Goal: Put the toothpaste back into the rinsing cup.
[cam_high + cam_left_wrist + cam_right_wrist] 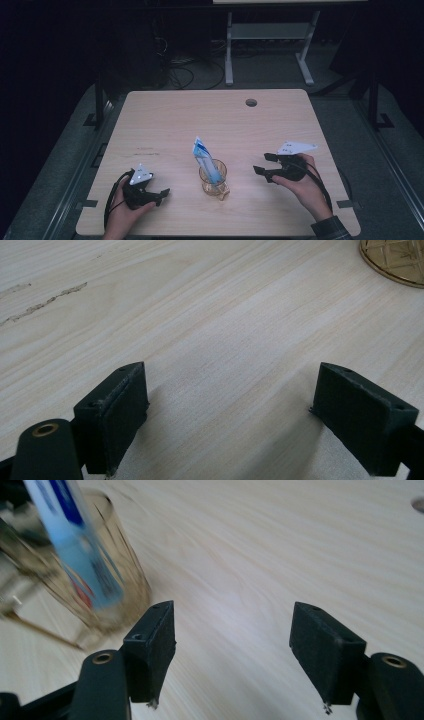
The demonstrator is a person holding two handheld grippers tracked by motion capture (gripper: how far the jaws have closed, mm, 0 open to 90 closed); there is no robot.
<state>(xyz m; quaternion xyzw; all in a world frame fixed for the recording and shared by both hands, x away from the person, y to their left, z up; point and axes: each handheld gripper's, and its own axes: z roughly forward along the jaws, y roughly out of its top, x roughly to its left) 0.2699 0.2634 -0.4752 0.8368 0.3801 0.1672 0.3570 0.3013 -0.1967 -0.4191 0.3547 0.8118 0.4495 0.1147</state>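
The blue-and-white toothpaste tube [204, 161] stands tilted in the amber glass cup [214, 178] at the pale wooden tabletop's [170, 120] near middle, so I judge I'm between steps, my left gripper [159, 193] and right gripper [261, 166] flanking it, both released and empty, whichever reaches next needing to close in first.

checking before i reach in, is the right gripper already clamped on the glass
No, the right gripper has its jaws spread apart over bare table, with the glass off to one side, ungripped.
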